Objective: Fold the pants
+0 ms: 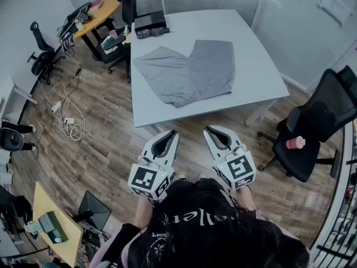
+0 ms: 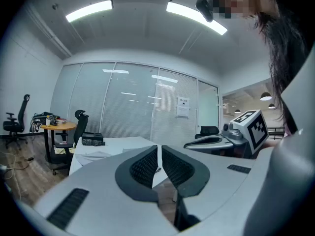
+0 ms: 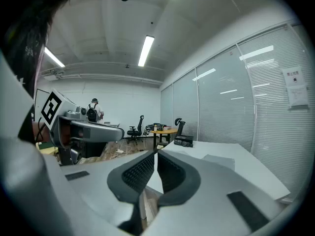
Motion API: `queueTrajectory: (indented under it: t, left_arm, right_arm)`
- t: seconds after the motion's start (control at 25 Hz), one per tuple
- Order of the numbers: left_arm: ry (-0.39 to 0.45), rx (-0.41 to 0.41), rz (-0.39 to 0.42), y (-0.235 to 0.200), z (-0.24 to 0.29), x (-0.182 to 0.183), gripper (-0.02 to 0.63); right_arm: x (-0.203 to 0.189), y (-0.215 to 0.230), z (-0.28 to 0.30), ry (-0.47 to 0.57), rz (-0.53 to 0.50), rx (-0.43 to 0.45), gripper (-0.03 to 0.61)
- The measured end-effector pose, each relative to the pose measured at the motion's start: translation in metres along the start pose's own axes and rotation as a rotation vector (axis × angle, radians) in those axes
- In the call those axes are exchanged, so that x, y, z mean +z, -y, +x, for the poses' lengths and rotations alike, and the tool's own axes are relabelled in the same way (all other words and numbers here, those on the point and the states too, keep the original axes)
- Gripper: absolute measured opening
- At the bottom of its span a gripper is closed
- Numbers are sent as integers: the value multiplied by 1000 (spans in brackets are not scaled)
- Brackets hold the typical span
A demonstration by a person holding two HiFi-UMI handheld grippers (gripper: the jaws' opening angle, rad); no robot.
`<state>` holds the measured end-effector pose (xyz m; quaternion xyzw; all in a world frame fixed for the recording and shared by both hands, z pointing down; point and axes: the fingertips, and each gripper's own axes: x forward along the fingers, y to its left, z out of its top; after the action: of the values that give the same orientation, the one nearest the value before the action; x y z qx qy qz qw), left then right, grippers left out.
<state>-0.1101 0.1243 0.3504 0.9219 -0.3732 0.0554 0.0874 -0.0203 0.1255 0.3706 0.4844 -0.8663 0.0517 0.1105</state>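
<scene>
Grey pants [image 1: 187, 71] lie spread flat on the white table [image 1: 240, 32], legs fanned apart; they show as a low grey shape in the left gripper view [image 2: 93, 155] and the right gripper view [image 3: 219, 161]. My left gripper [image 1: 174, 133] hangs over the wooden floor short of the table's near edge, jaws shut with nothing in them [image 2: 159, 148]. My right gripper [image 1: 207, 129] is beside it, also short of the table, shut and empty [image 3: 155, 154]. Both point towards the table and touch nothing.
A black office chair [image 1: 318, 127] with a pink object [image 1: 295, 143] on its seat stands right of the table. A black box [image 1: 149, 22] sits on the table's far left corner. An orange round table [image 1: 97, 15], chairs and floor cables [image 1: 67, 116] are to the left.
</scene>
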Motion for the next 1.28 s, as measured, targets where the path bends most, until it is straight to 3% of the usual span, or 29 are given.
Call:
queueTrajectory:
  t: [0.68, 1.28]
  left_arm:
    - [-25, 34, -12, 3, 14, -6, 46]
    - [-62, 87, -15, 38, 36, -18, 46]
  right_arm:
    - [-8, 16, -5, -12, -7, 21, 34]
    - [-40, 53, -39, -32, 38, 43, 34]
